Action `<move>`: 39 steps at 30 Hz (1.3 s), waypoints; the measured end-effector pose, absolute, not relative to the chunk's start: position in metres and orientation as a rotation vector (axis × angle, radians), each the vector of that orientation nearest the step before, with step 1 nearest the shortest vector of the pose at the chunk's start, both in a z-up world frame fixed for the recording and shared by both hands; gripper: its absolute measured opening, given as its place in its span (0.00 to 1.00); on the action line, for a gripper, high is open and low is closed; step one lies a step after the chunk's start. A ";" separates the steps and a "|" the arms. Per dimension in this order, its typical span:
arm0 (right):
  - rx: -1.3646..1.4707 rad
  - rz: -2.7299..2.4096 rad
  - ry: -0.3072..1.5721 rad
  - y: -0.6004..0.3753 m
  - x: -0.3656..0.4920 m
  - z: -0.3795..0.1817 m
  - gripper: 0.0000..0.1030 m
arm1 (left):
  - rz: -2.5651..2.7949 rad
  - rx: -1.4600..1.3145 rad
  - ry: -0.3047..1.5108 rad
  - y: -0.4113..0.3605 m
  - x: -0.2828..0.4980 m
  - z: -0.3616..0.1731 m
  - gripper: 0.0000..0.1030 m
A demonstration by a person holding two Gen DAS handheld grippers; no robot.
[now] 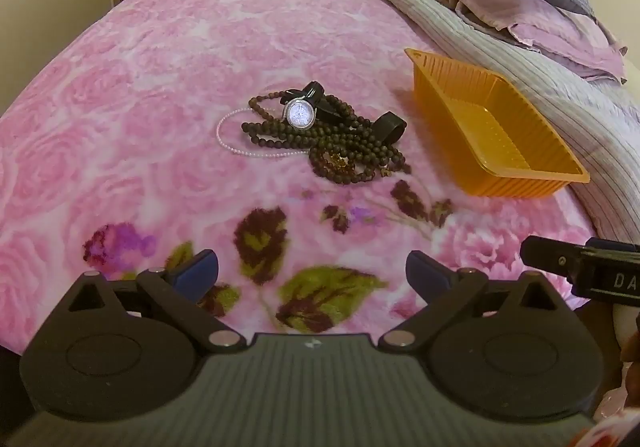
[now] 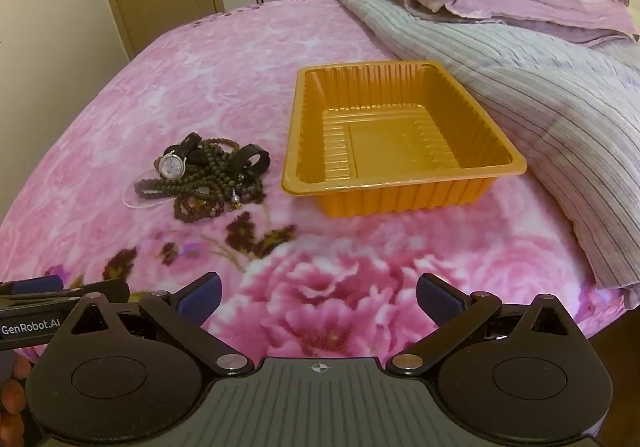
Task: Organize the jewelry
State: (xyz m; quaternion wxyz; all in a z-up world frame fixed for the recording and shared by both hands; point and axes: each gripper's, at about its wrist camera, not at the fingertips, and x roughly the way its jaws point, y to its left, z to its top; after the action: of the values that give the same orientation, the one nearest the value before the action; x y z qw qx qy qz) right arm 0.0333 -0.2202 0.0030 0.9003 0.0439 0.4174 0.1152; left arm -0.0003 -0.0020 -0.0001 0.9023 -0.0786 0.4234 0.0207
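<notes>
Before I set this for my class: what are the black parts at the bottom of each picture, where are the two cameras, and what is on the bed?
Each picture comes from a camera on a hand-held tool, looking forward along its two fingers. A person carries one in each hand. The left tool faces a jewelry pile: a watch, dark beads and a pale pink strand. The right tool faces an orange tray with nothing in it. Everything lies on a pink floral blanket. Both tools are open and hold nothing.
</notes>
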 end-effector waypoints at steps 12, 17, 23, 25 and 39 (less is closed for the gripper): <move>0.083 0.243 0.865 -0.219 0.033 0.002 1.00 | 0.035 -0.163 0.870 -0.003 -0.001 0.003 0.97; 0.081 0.243 0.865 -0.219 0.033 0.001 1.00 | 0.032 -0.164 0.868 -0.004 -0.001 0.003 0.97; 0.083 0.243 0.865 -0.219 0.033 0.001 1.00 | 0.031 -0.164 0.868 -0.004 -0.001 0.003 0.97; 0.082 0.243 0.865 -0.219 0.033 0.001 1.00 | 0.029 -0.165 0.867 -0.004 -0.001 0.003 0.97; 0.082 0.244 0.866 -0.219 0.033 0.001 1.00 | 0.028 -0.165 0.867 -0.004 -0.001 0.003 0.97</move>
State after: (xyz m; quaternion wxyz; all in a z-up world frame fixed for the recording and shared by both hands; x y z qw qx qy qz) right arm 0.0328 -0.2186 0.0010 0.8998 0.0398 0.4183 0.1179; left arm -0.0013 -0.0041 0.0027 0.9042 -0.0797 0.4195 0.0138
